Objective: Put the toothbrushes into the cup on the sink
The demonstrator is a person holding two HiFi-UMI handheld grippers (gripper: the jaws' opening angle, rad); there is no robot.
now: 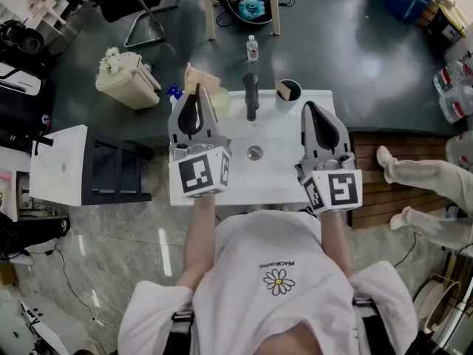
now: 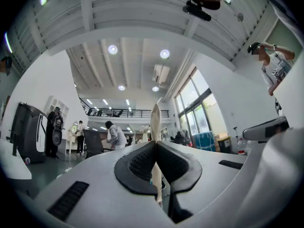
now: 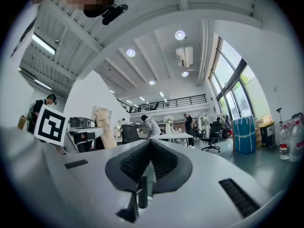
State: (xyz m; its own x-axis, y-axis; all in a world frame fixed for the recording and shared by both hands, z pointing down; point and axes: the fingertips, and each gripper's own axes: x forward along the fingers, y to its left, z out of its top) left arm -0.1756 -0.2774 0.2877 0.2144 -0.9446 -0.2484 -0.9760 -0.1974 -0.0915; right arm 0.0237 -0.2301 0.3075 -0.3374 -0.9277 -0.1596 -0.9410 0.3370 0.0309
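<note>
A white sink (image 1: pixel 277 161) lies below me, with a black faucet (image 1: pixel 251 95) at its back. The dark cup (image 1: pixel 294 85) stands at the back right corner and shows a beige piece inside. My left gripper (image 1: pixel 198 93) hovers over the sink's left side, shut on a beige wrapped toothbrush (image 1: pixel 207 78). In the left gripper view (image 2: pixel 156 144) the toothbrush (image 2: pixel 156 120) is a thin cream strip standing up between the jaws. My right gripper (image 1: pixel 309 109) is over the sink's right side, just in front of the cup. Its jaws (image 3: pixel 150 144) are shut with nothing between them.
A cream bin (image 1: pixel 127 80) stands on the floor at the back left. A white side table (image 1: pixel 63 165) and a black rack (image 1: pixel 114 172) are left of the sink. A water bottle (image 1: pixel 253 48) stands behind the faucet. Another person's legs (image 1: pixel 421 176) rest by wooden decking on the right.
</note>
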